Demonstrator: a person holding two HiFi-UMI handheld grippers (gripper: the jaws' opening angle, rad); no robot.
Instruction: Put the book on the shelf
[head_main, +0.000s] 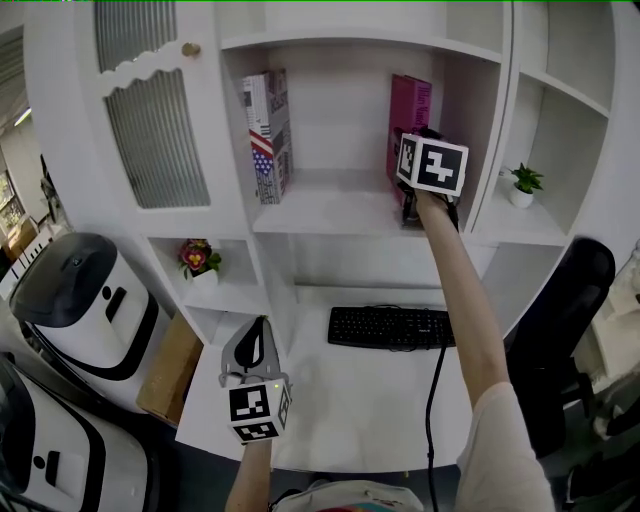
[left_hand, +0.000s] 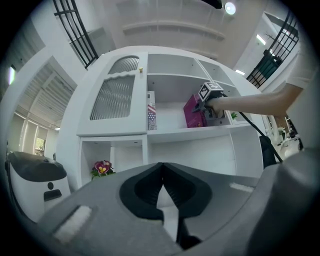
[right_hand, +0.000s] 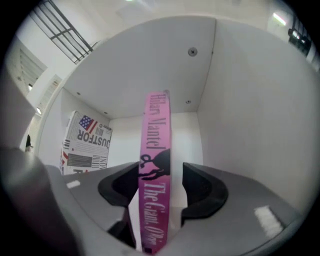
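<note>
Right gripper view shows right hand-held gripper (right_hand: 160, 172) wide open (unclamped) around pink book (right_hand: 157, 125).

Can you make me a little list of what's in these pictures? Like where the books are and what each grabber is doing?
pink book: tall thin pink book, upright on the white shelf, near the right wall
right gripper: right gripper with jaws apart, pink book between them, not squeezed
left gripper: left gripper with jaws together, empty, low over the white desk
other book: white book with a flag print, upright at the shelf's left side
on the desk: black keyboard
</note>
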